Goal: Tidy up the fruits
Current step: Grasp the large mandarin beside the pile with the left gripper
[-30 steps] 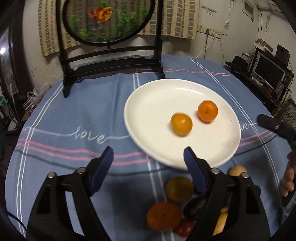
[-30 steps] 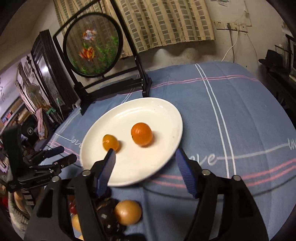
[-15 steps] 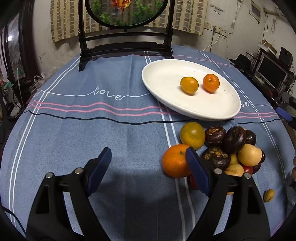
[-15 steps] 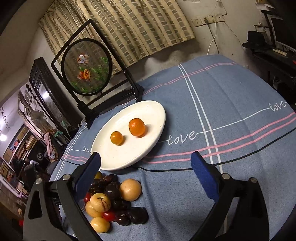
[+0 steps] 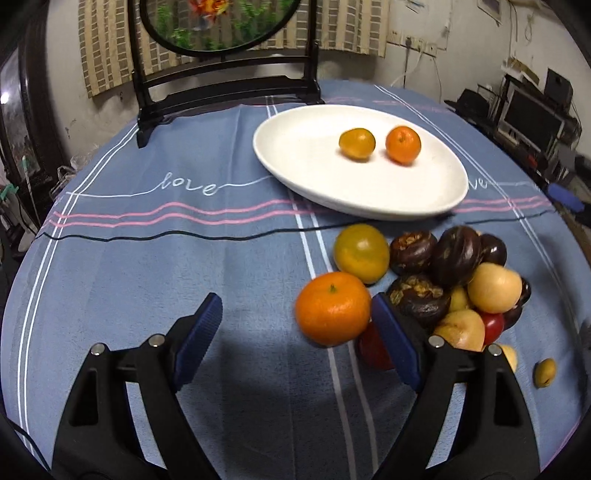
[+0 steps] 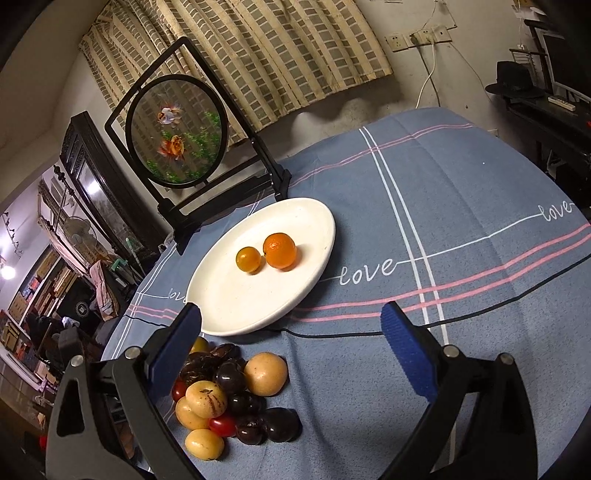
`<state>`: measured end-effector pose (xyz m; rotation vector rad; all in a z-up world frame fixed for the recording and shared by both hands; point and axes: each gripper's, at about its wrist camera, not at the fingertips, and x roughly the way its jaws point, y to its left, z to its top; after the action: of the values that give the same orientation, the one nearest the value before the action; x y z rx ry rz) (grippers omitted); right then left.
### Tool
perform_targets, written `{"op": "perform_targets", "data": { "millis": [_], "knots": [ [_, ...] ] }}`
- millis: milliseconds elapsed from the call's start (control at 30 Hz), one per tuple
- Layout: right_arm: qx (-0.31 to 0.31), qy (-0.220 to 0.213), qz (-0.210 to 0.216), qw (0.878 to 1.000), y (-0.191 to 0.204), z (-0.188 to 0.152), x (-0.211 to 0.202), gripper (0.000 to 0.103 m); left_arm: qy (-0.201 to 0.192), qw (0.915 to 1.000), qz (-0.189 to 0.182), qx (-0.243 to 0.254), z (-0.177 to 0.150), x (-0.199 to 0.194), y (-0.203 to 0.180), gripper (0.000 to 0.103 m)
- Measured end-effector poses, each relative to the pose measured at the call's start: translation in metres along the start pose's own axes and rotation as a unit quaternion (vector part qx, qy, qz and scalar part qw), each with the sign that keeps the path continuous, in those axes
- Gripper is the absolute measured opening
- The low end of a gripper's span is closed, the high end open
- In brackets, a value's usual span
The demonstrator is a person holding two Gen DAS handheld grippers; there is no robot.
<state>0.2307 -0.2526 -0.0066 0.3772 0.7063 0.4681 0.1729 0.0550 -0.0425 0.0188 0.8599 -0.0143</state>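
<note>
A white oval plate (image 5: 325, 184) (image 6: 236, 306) holds a small yellow-orange citrus (image 5: 357, 143) (image 6: 248, 259) and a deeper orange one (image 5: 403, 144) (image 6: 279, 250). In front of the plate lies a fruit pile (image 6: 229, 391): a large orange (image 5: 332, 308), a greenish-yellow citrus (image 5: 361, 253), dark wrinkled fruits (image 5: 456, 254), pale yellow fruits (image 5: 494, 288) and small red tomatoes (image 6: 222, 425). My left gripper (image 5: 295, 306) is open and low over the cloth. The large orange sits just inside its right finger, apart from the left one. My right gripper (image 6: 291, 314) stands wide open above the cloth with nothing between its fingers.
A round goldfish screen on a black stand (image 5: 221, 22) (image 6: 175, 129) stands at the table's far side behind the plate. One small yellow fruit (image 5: 545, 372) lies apart at the pile's right. A desk with a monitor (image 5: 532, 110) is beyond the table's right edge.
My left gripper drew back from the plate and sank toward the pile, so the large orange now sits by its right finger. My right gripper widened its jaws and pulled back from the plate.
</note>
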Motion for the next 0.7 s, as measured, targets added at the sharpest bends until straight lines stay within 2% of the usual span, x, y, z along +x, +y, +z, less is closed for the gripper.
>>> {"op": "perform_targets", "data": {
  "millis": [67, 133, 167, 333, 433, 500, 633, 700],
  "knots": [
    [0.001, 0.000, -0.001, 1.000, 0.000, 0.000, 0.000, 0.098, -0.009, 0.9998, 0.014, 0.013, -0.001, 0.000, -0.004, 0.086],
    [0.001, -0.001, -0.001, 1.000, 0.000, 0.000, -0.001, 0.098, -0.014, 0.9992, 0.032, 0.019, -0.001, -0.001, -0.002, 0.095],
    [0.001, -0.002, -0.002, 1.000, -0.001, 0.000, -0.001, 0.098, -0.016, 0.9991, 0.034, 0.017, -0.001, -0.002, 0.001, 0.095],
    [0.004, -0.006, 0.001, 1.000, -0.001, 0.000, -0.004, 0.098, -0.040, 0.9977, 0.049, -0.023, -0.004, -0.017, 0.029, 0.095],
    [0.002, -0.006, 0.005, 1.000, 0.001, 0.000, -0.005, 0.098, -0.036, 0.9984, 0.029, -0.033, -0.011, -0.021, 0.036, 0.095],
    [0.000, -0.006, 0.007, 1.000, 0.002, -0.001, -0.005, 0.098, -0.037, 0.9984, 0.031, -0.028, -0.011, -0.021, 0.034, 0.095],
    [-0.001, -0.004, 0.004, 1.000, 0.003, -0.002, -0.004, 0.098, -0.037, 0.9991, 0.019, 0.002, -0.013, -0.019, 0.019, 0.095],
    [0.000, -0.003, 0.003, 1.000, 0.003, -0.001, -0.003, 0.098, -0.033, 0.9990, 0.025, 0.020, -0.014, -0.016, 0.011, 0.095]
  ]
}}
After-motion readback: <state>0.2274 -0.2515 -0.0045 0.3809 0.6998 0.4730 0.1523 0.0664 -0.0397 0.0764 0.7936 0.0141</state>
